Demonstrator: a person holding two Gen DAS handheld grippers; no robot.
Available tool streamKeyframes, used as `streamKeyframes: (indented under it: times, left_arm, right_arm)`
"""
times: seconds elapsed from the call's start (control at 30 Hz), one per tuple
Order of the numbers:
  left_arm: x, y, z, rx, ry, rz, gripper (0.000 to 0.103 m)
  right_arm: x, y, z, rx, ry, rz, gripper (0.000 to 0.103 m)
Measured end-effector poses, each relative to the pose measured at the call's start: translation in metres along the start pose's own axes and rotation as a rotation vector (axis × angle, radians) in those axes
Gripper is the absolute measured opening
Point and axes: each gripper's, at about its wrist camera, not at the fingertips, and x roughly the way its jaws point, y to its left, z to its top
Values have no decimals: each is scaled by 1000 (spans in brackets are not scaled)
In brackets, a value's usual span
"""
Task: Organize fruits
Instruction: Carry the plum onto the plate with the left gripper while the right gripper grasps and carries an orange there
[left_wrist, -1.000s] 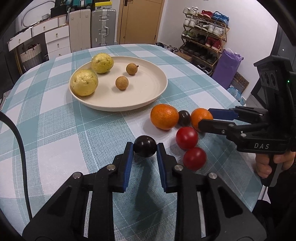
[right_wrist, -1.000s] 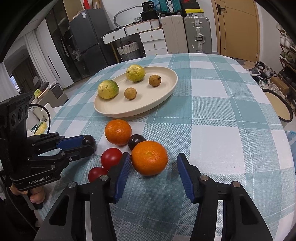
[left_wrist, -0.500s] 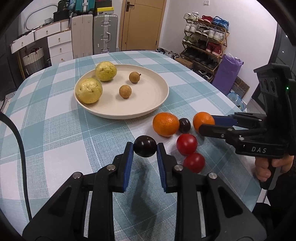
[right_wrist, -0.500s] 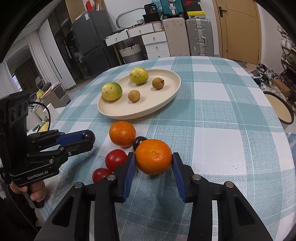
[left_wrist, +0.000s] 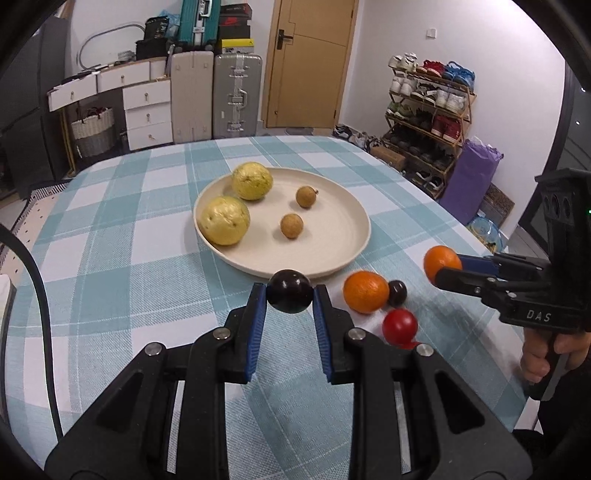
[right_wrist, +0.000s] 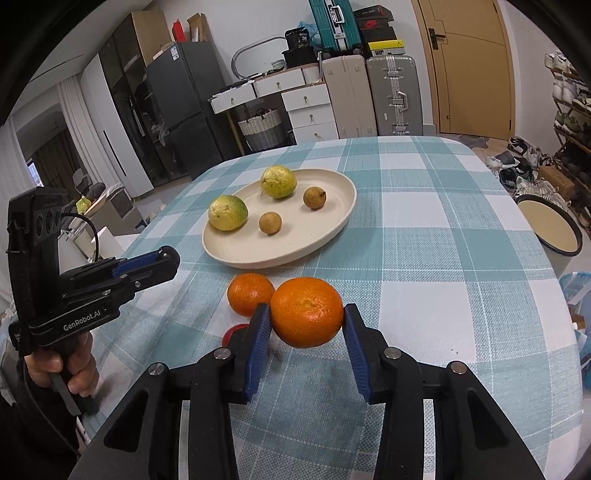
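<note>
My left gripper (left_wrist: 289, 295) is shut on a dark plum (left_wrist: 289, 291) and holds it above the table, just short of the cream plate (left_wrist: 343, 254). My right gripper (right_wrist: 306, 317) is shut on an orange (right_wrist: 306, 312), lifted off the cloth; it also shows in the left wrist view (left_wrist: 441, 260). The plate (right_wrist: 332, 229) holds two yellow-green guavas (left_wrist: 223, 225) (left_wrist: 252, 181) and two brown longans (left_wrist: 291, 226) (left_wrist: 306, 196). On the table lie a second orange (left_wrist: 365, 291), a second dark plum (left_wrist: 397, 293) and a red tomato (left_wrist: 399, 326).
The table has a teal and white checked cloth (left_wrist: 110, 258). A cable (left_wrist: 33, 295) runs along the left. Past the table stand suitcases (left_wrist: 236, 99), drawers (left_wrist: 147, 110) and a shoe rack (left_wrist: 428, 122). A round basin (right_wrist: 550, 229) sits beside the table's right edge.
Both grippers have lifted and moved toward the plate. The right gripper closed on the orange and raised it off the table. The left keeps hold of the plum.
</note>
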Motion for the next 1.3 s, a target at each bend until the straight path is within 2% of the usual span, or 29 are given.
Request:
streamKeyframes:
  times: [0.67, 1.03, 1.3]
  left_arm:
    - [17, 8, 41, 7, -83, 32, 23]
    - [47, 12, 46, -2, -65, 31, 23]
    - [61, 13, 45, 4, -48, 36, 23]
  right_arm:
    - [-11, 10, 50, -44, -84, -20, 41]
    - [4, 6, 70, -27, -94, -19, 41]
    - [24, 2, 74, -9, -63, -14, 41]
